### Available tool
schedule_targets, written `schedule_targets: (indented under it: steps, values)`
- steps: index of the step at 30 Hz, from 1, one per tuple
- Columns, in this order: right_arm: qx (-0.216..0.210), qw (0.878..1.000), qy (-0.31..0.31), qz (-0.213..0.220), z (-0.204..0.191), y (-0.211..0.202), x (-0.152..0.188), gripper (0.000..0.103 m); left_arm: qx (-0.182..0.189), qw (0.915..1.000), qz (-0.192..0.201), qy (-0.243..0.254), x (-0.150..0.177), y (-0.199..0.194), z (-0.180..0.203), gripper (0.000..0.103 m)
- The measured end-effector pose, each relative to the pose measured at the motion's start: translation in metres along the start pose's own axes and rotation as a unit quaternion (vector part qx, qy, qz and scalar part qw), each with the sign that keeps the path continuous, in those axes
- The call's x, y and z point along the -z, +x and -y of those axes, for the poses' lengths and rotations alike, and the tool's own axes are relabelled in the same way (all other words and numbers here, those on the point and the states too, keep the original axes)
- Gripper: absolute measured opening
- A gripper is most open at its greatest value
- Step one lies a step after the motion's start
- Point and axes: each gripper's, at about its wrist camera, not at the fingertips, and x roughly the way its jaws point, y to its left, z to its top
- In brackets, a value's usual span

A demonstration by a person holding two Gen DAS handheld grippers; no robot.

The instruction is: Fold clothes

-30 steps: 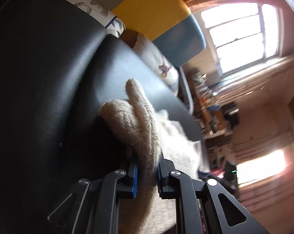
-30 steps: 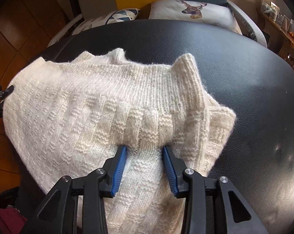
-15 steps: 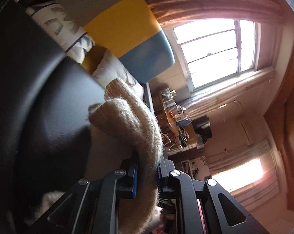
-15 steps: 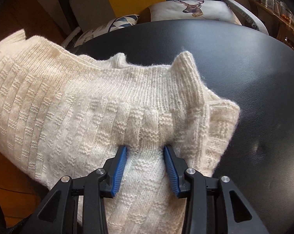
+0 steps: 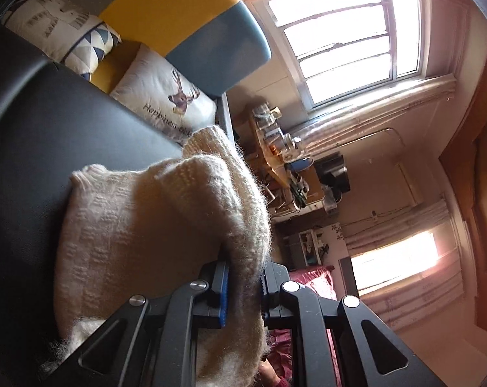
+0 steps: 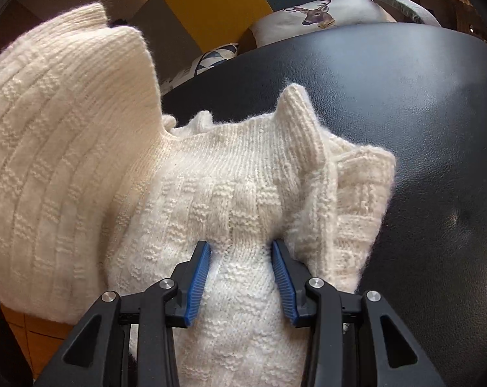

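Worktop (image 6: 421,103) is black, leather-grained, slightly glossy, with a rounded far edge. Beyond it stands a sofa (image 5: 185,19) with grey, yellow and blue back panels, carrying a deer-print cushion (image 5: 169,96) and a triangle-pattern cushion (image 5: 91,45). In the left wrist view two bright windows (image 5: 346,51) with pale curtains, and a cluttered wooden shelf (image 5: 275,148) along the wall between them. Wood flooring (image 6: 33,332) is visible past the near edge of the worktop. The garment is a cream knitted sweater (image 6: 230,193), basket-weave blocks on the body, plain ribbing along its far edge, fuzzy fibres at every fold. It lies bunched on the near part of the worktop, its right end doubled into layers. One ribbed point sticks upright at the far edge. Its long axis runs left to right across the right wrist view. The left portion is lifted off the surface and curls up and toward the middle, ribbed edge uppermost. Left claw (image 5: 243,287): blue pads nearly together, pinching a thick fold of the raised portion. Right claw (image 6: 240,274): pads partly apart, a ridge of knit filling the gap between them and touching both pads, pressed low on the pile.
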Motion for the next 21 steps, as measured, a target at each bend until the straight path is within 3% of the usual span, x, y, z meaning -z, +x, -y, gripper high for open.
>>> schedule_targets:
  steps: [13, 21]
  values:
    - [-0.078, 0.996, 0.033, 0.036, 0.019, -0.021, 0.014, 0.036, -0.052, 0.9923, -0.112, 0.003, 0.048, 0.116, -0.001, 0.015]
    - [-0.081, 0.989, 0.073, 0.096, 0.046, -0.073, 0.044, 0.037, -0.076, 0.9884, -0.131, -0.013, 0.059, 0.131, -0.013, 0.016]
